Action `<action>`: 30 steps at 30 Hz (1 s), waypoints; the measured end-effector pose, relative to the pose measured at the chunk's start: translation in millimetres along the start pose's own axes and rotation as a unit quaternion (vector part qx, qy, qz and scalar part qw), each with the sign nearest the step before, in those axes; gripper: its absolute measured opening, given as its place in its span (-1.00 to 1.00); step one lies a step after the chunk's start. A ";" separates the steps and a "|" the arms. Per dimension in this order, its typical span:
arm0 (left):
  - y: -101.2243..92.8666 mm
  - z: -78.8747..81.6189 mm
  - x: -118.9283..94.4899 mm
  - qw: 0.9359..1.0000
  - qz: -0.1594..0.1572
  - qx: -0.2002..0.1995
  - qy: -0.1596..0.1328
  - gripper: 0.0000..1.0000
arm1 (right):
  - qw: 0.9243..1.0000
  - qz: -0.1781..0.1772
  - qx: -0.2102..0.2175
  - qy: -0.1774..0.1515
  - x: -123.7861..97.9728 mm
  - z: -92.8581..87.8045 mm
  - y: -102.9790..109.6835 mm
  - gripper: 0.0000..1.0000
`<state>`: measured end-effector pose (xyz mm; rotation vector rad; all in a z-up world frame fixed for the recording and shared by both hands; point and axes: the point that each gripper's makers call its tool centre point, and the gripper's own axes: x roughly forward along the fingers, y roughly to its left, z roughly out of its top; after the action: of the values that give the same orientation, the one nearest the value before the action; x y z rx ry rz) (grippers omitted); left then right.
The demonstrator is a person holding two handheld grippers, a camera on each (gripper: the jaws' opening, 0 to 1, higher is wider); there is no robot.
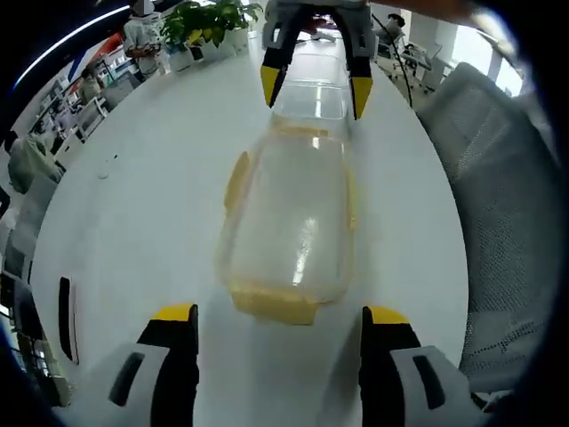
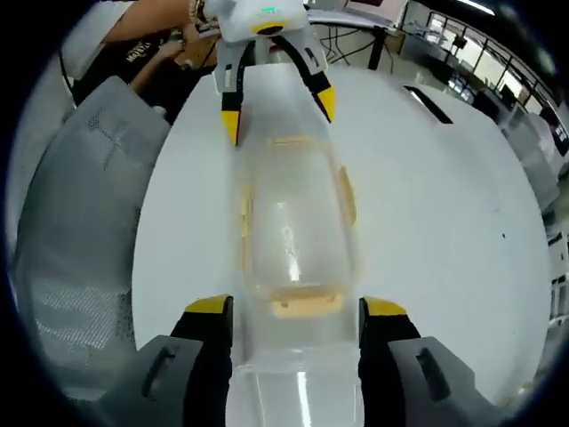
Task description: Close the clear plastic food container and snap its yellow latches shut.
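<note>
Left claw (image 1: 279, 322) wide open facing container (image 1: 289, 218) | right claw (image 2: 298, 311) open, straddling container's end

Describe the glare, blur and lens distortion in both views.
Left gripper view: white glare streaks on the clear container lid, blown-out windows top right, the white table bowed by the fisheye. Right gripper view: a bright streak on the container, soft blur near the right gripper, table edges curved.

In the right gripper view the container (image 2: 293, 258) runs off the frame's bottom edge between the right tool's (image 2: 298, 307) jaws.
</note>
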<state>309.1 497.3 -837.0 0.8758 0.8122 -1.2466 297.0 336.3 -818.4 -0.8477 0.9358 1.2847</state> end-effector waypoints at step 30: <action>-1.5 4.3 9.9 0.998 -0.051 0.028 0.028 -0.31 | 0.996 0.020 -0.059 0.068 26.5 -17.1 -3.7 -0.24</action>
<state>309.2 489.0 -844.0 0.9272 0.8798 -1.3446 300.2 330.7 -849.5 -1.0232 0.9970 1.3390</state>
